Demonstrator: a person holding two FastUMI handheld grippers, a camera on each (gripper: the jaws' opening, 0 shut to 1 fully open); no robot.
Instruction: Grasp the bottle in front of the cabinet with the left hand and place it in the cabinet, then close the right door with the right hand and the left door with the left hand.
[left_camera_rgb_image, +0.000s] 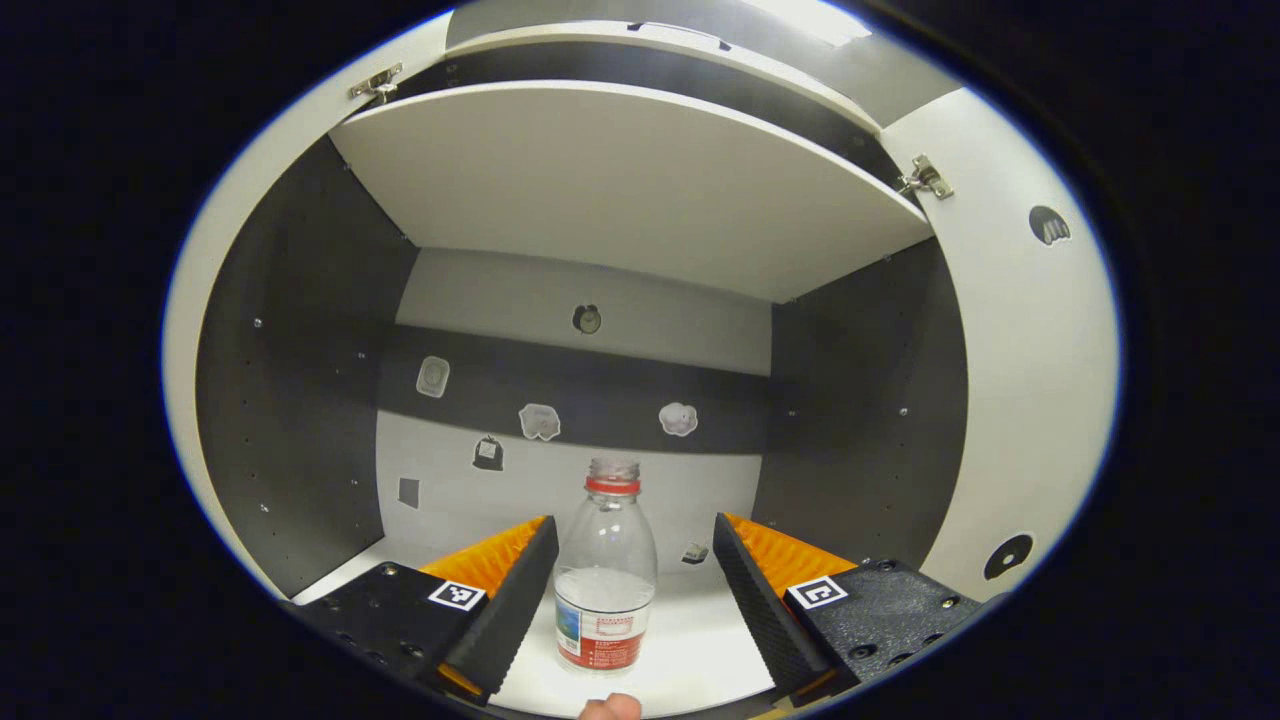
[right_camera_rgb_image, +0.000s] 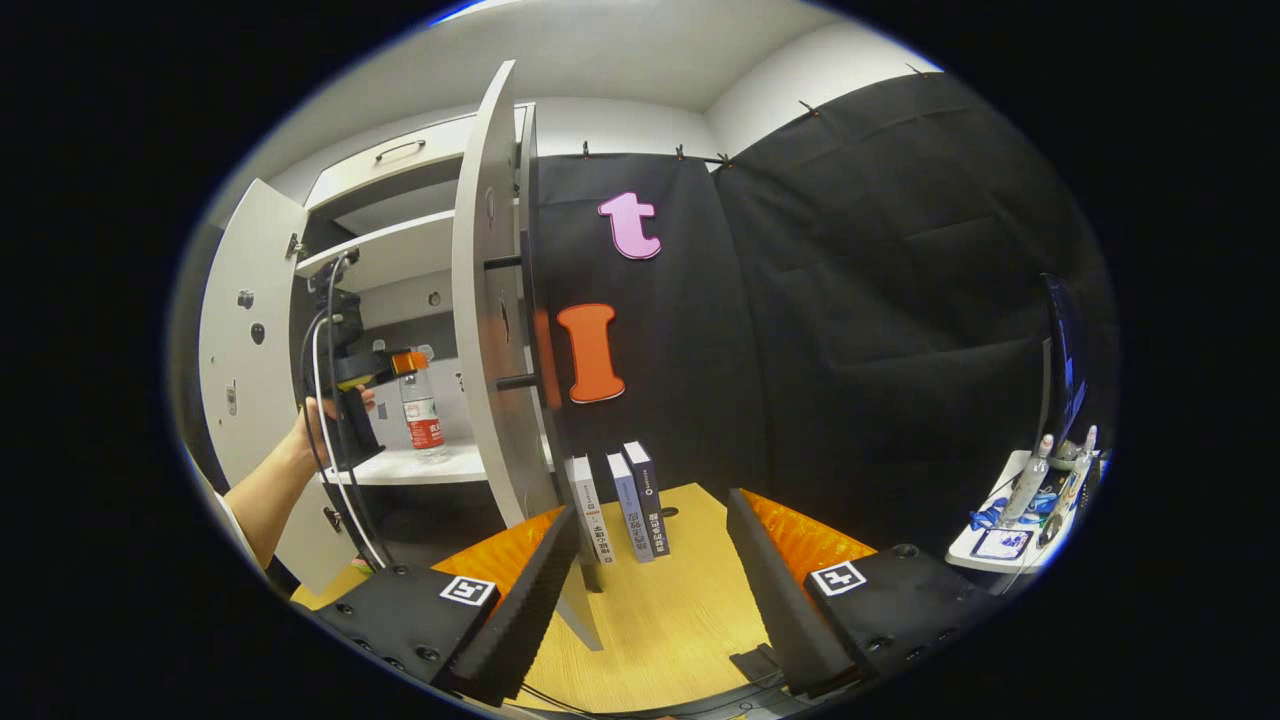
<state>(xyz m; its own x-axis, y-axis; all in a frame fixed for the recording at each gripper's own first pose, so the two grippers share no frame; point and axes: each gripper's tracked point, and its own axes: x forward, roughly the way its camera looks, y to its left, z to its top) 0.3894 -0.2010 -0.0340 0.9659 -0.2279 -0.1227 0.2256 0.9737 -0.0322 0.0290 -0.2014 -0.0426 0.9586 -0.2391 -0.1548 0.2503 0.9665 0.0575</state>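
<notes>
White cabinet interior, dark side panels, pale shelf floor (left_camera_rgb_image: 690, 650); item list runs near to far.

Left gripper view. Left gripper (left_camera_rgb_image: 634, 590): fingers spread wide, released, one on either side of the bottle with a clear gap on the right; whether the left finger brushes the bottle cannot be told. Clear plastic bottle with red cap ring and red-and-white label (left_camera_rgb_image: 605, 580): upright on the lower shelf inside the cabinet, between the fingers. Back wall of cabinet (left_camera_rgb_image: 600, 300): grey and dark bands carrying several small stickers. White upper shelf board (left_camera_rgb_image: 640, 180): overhead. Left door (left_camera_rgb_image: 200, 300) and right door (left_camera_rgb_image: 1040, 380): both swung open, metal hinges at the top corners.

Right gripper view. Right gripper (right_camera_rgb_image: 655, 590): fingers apart, holding nothing, above a light wooden tabletop (right_camera_rgb_image: 670, 610). Three slim upright books (right_camera_rgb_image: 620, 505): standing side by side on the tabletop, just beyond the fingertips. The right door stands edge-on to the camera, open, two dark handle posts on its face. Farther left, a hand holds the left gripper at the shelf, the bottle just beyond it. White tray of small bottles (right_camera_rgb_image: 1020, 500): far right, contents too small to identify.
</notes>
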